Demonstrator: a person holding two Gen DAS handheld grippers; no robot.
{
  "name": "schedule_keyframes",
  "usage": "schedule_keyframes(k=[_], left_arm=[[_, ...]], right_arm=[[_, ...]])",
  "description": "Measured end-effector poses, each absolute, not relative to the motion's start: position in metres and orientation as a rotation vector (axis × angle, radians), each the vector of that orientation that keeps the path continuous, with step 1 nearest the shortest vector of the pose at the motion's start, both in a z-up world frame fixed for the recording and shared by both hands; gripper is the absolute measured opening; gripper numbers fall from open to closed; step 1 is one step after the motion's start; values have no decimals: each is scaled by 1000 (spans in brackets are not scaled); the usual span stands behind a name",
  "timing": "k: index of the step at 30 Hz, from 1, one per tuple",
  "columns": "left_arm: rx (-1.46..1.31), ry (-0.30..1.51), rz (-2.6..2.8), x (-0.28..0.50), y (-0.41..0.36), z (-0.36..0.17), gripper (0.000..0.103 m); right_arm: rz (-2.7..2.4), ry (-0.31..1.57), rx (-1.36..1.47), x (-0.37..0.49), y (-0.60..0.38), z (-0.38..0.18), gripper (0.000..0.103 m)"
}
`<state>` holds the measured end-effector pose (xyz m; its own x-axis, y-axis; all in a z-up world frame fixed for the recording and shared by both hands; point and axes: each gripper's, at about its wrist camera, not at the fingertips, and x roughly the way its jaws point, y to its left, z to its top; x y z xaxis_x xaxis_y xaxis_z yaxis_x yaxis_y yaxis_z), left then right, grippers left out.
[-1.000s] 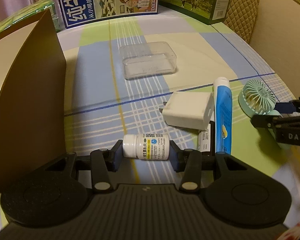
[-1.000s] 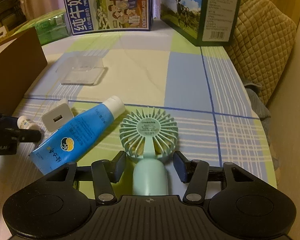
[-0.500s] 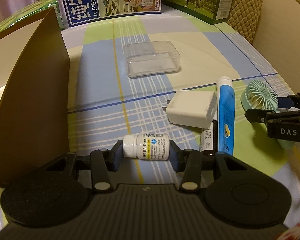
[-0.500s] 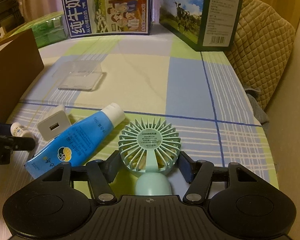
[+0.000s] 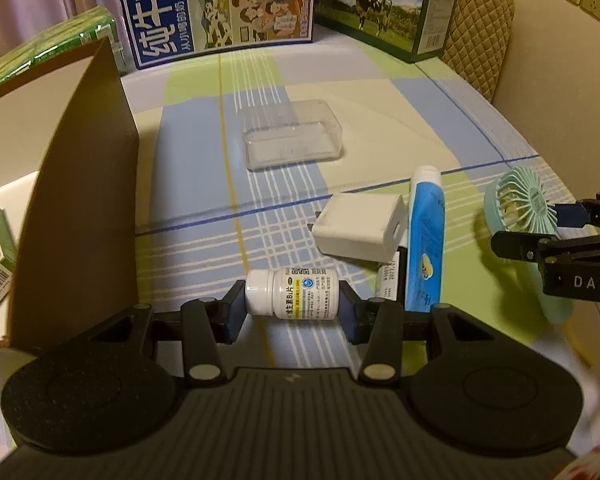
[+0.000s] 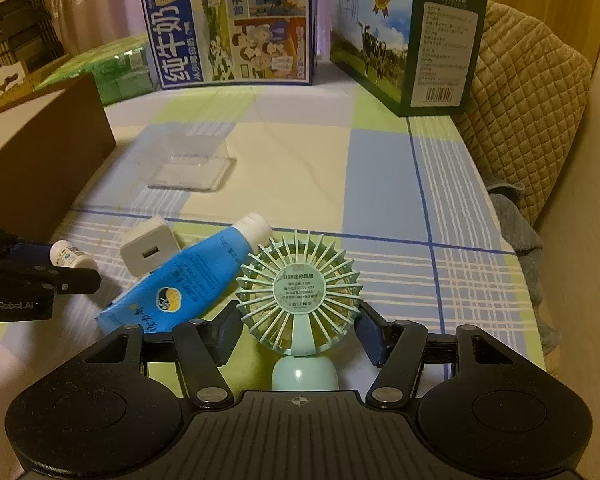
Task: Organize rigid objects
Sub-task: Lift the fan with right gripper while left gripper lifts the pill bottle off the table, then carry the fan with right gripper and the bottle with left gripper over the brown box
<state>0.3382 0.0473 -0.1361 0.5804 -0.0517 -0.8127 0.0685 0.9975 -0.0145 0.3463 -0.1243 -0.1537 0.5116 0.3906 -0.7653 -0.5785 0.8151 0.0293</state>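
Note:
A small white pill bottle [image 5: 292,294] lies sideways between the pads of my left gripper [image 5: 292,308], which is shut on its two ends just above the checked tablecloth. The same bottle [image 6: 66,254] shows at the left of the right wrist view. My right gripper [image 6: 300,314] has its pads against both sides of the round head of a mint-green hand fan [image 6: 298,292]. The fan is tilted up toward the camera, and its handle runs down under the gripper. In the left wrist view the fan [image 5: 516,204] stands clear of the cloth with a shadow beneath it.
A blue tube [image 5: 424,240] and a white charger [image 5: 360,228] lie between the two grippers, and a clear plastic box [image 5: 292,134] sits farther back. An open brown cardboard box [image 5: 80,200] stands at the left. Milk cartons [image 5: 216,4] line the back and a quilted chair [image 6: 528,112] the right.
My right gripper has drawn back from the fan's handle to its head with the jaws wider. The fan has tipped up off the cloth. The left gripper and bottle have stayed put.

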Motion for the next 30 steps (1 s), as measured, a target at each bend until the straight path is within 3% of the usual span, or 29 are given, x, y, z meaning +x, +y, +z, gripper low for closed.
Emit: schedule_keyframes(k=[30], left_arm=[[-1,790,-41,297,55,-68,42]], right_arm=[[682,713,-180,298,-123,-86,57]])
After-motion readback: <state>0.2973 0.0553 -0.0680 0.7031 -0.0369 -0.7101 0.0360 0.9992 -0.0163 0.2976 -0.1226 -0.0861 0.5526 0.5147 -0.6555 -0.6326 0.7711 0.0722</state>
